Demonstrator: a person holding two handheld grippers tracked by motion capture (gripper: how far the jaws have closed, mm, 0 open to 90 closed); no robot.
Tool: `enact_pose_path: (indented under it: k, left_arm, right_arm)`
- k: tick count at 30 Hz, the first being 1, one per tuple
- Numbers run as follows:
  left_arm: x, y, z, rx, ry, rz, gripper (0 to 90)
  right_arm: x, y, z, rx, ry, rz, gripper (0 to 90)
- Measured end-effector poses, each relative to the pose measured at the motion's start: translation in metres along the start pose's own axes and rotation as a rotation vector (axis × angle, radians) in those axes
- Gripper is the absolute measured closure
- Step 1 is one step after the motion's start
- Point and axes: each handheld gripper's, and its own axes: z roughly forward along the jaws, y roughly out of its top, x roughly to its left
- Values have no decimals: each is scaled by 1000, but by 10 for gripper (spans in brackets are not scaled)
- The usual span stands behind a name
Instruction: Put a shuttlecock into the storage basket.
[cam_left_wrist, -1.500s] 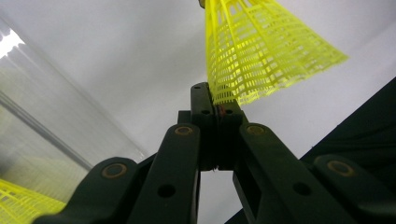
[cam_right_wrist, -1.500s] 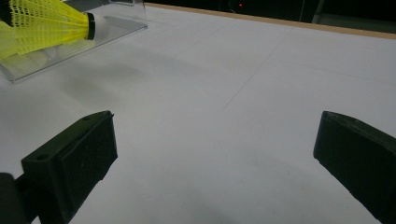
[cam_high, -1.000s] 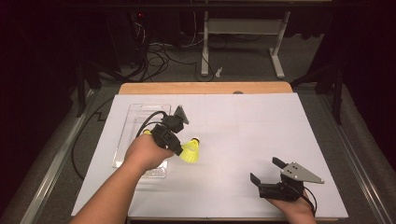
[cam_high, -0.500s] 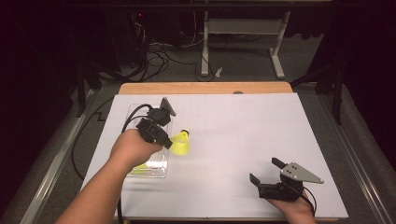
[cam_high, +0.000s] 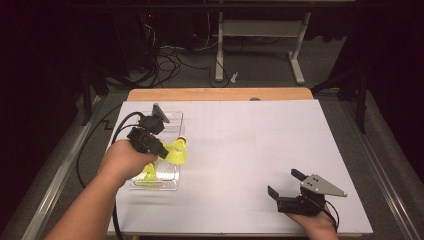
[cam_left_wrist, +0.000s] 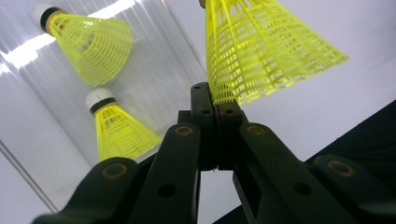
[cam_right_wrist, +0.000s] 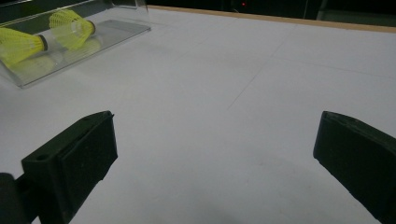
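the left gripper (cam_high: 167, 151) has its jaws pinched shut on the skirt rim of a yellow shuttlecock (cam_high: 178, 151), carried in the air at the right-hand edge of the clear plastic tray (cam_high: 172, 118). in the left gripper view the held shuttlecock's mesh skirt flares above the closed tips, and two more shuttlecocks (cam_left_wrist: 88, 39) lie in the tray below, corks pointing the same way. the right gripper (cam_high: 289, 190) rests near the front right of the white table sheet (cam_high: 260, 145), jaws wide apart and holding nothing.

the step looks like placing this one in the tray with the others. to do it well, i'd carry it over a free stretch of the tray floor, lower it until the skirt nearly rests, cork matching its neighbours – then open gently, since a light shuttlecock rolls easily.
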Motion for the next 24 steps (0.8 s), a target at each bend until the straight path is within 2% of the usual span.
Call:
enact_pose_path:
  k: [12, 24]
  left_arm:
    - [23, -16, 11, 29, 13, -66, 897]
    - [29, -21, 35, 58, -12, -82, 897]
  right_arm:
    - [0, 0, 0, 0, 1, 0, 2]
    - [0, 0, 0, -5, -1, 5, 2]
